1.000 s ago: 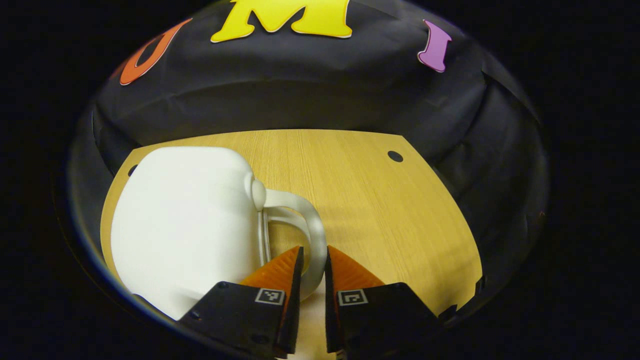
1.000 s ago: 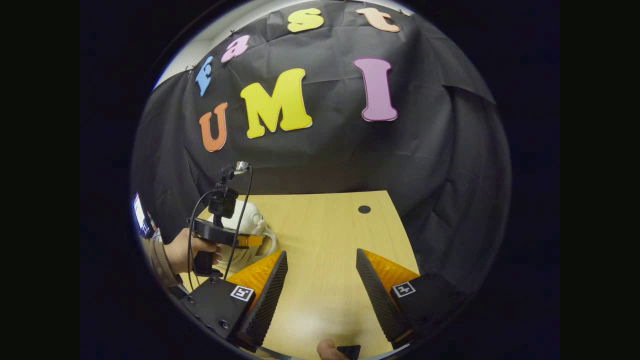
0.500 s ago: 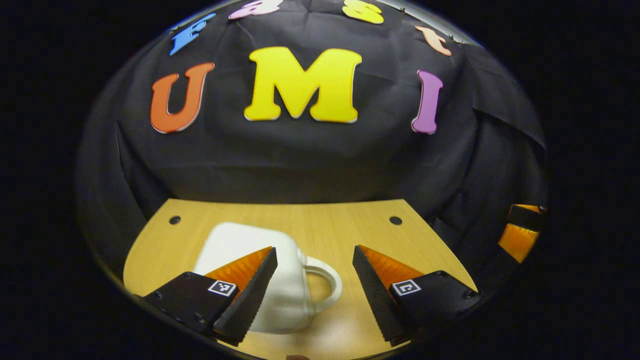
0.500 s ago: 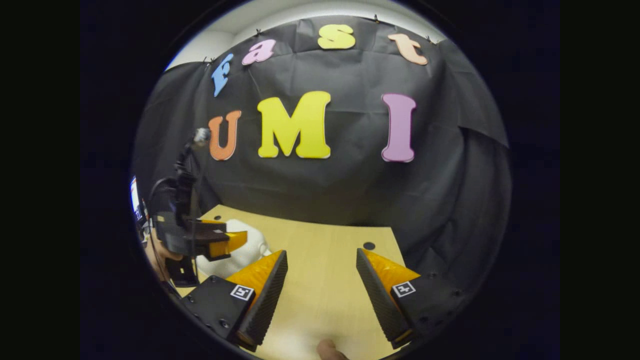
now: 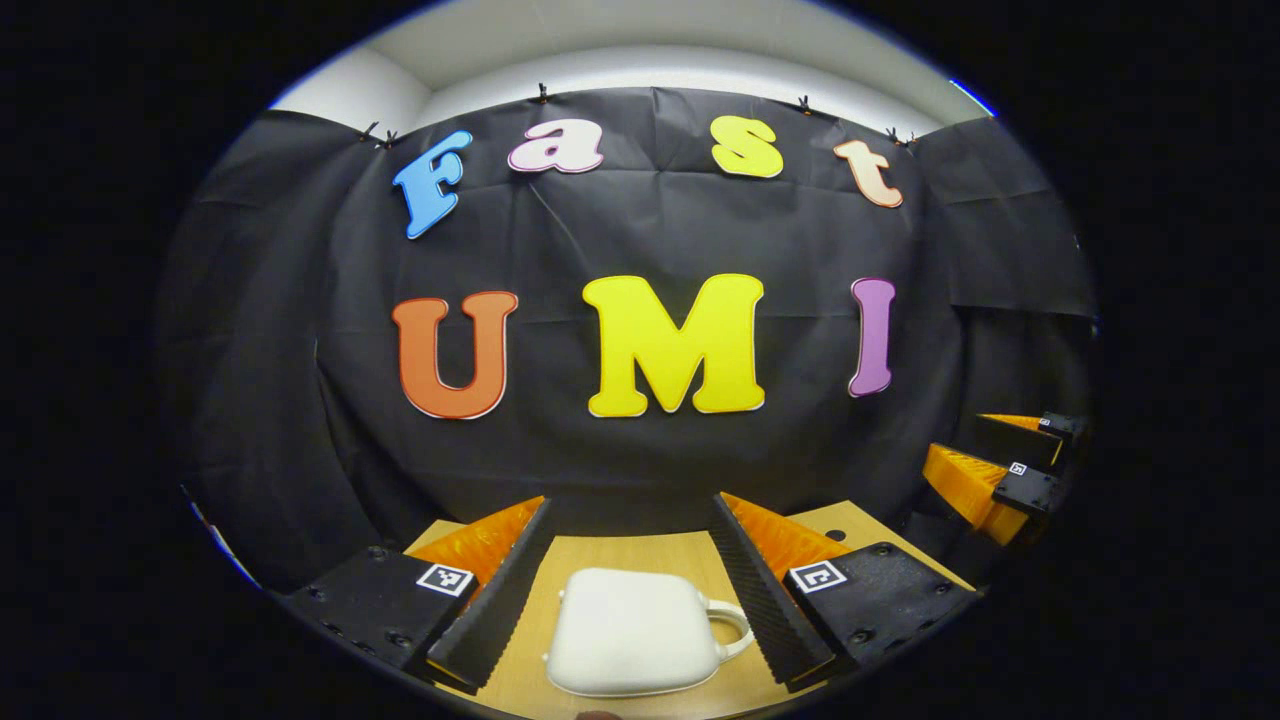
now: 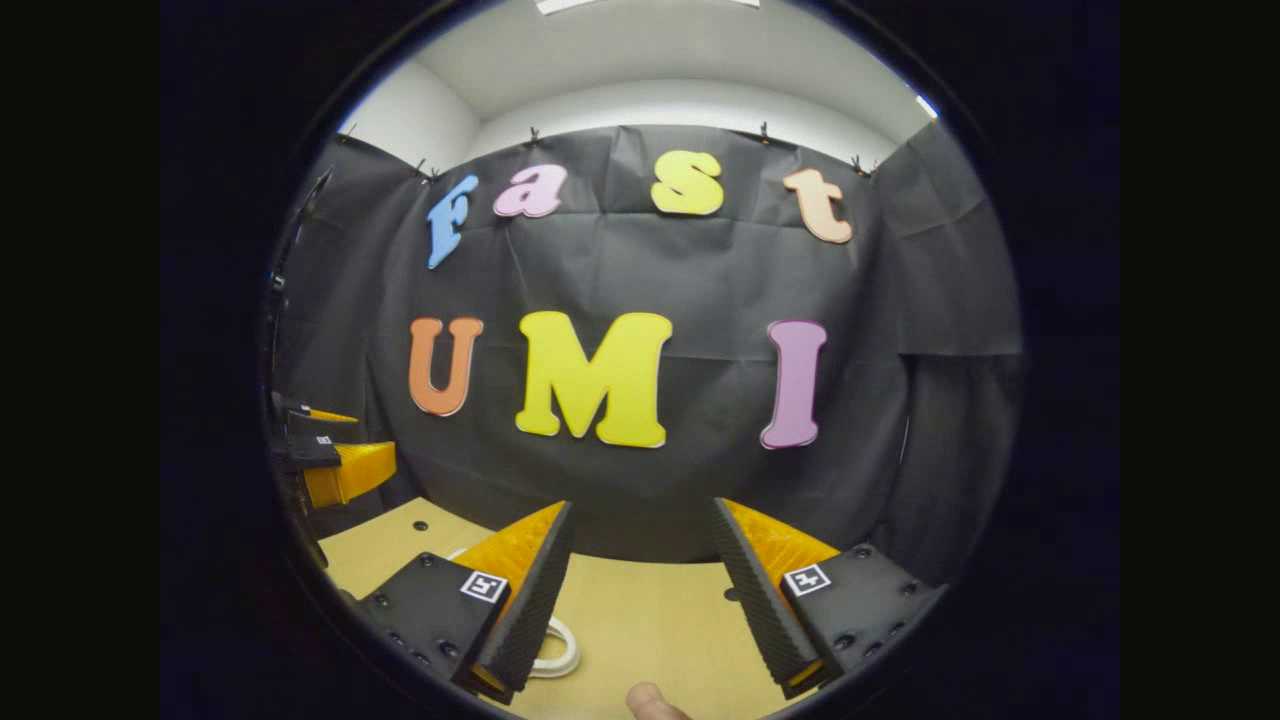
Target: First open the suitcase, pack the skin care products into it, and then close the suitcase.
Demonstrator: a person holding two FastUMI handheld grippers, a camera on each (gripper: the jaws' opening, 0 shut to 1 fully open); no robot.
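White suitcase [image 5: 634,632] lies closed on the wooden table [image 5: 620,555], below and between the left gripper [image 5: 628,540] fingers, no contact with either; its loop handle [image 5: 728,626] points toward the left gripper's right-hand finger [image 5: 762,585]. Left gripper is spread wide, holding nothing, raised above the table and aimed roughly level at the booth wall. In the right gripper view, the right gripper [image 6: 640,545] is also spread wide and empty, raised over bare table [image 6: 640,620], aimed level at the wall; a white curved bit [image 6: 556,650], probably the suitcase handle, peeks out just beside and behind its left-hand finger [image 6: 530,590]. A fingertip of the person [image 6: 650,700] shows at the bottom edge of that view. Each gripper sees the other off to its side: right gripper [image 5: 1005,470] at far right of the left gripper view, left gripper [image 6: 325,455] at far left of the right gripper view, both well apart from the suitcase. Each finger block carries 1 small square black-and-white marker [image 5: 444,578]; no readable brand or text on the suitcase.
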